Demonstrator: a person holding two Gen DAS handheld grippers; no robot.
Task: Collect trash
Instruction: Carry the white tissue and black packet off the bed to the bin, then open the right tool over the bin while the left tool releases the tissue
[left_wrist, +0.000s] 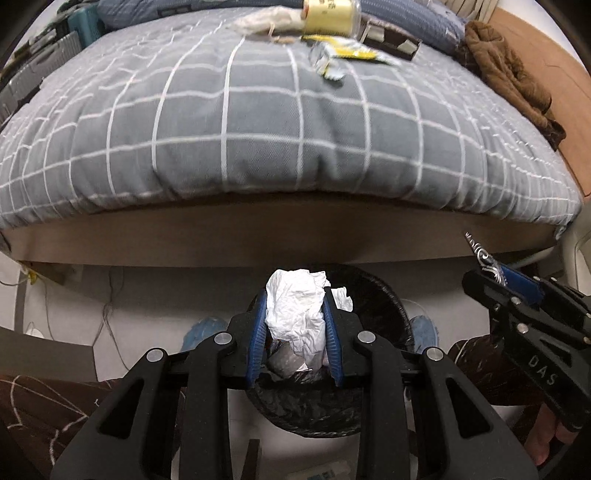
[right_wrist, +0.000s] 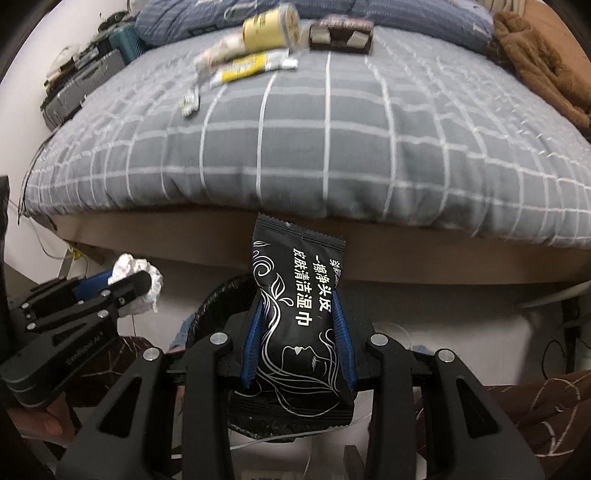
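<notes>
- My left gripper (left_wrist: 295, 317) is clamped on a crumpled white tissue (left_wrist: 299, 314); the wad fills the gap between the blue pads and sticks out past the tips, at lower centre of the left view.
- Right behind and under that tissue sits the bin (left_wrist: 373, 295), lined with a black bag, on the pale floor in front of the bed (left_wrist: 258, 236).
- My right gripper (right_wrist: 297, 325) is closed on a black wipe packet (right_wrist: 295, 317) with white lettering and a line drawing; the packet stands lengthwise between the pads, its crimped top edge reaching the bed's edge in the right view.
- In the right view the bin's rim (right_wrist: 214, 299) shows just left of the packet, partly hidden by it.
- In the left view the right gripper shows at the right edge, the packet's end poking from it.
- More trash lies at the top of both views on the grey checked quilt (left_wrist: 258, 122): a yellow cup (left_wrist: 328, 16) on its side, a yellow-white wrapper (left_wrist: 354, 53), a dark box (left_wrist: 391, 40), all blurred.
- A brown garment (left_wrist: 509, 77) lies at upper right.
</notes>
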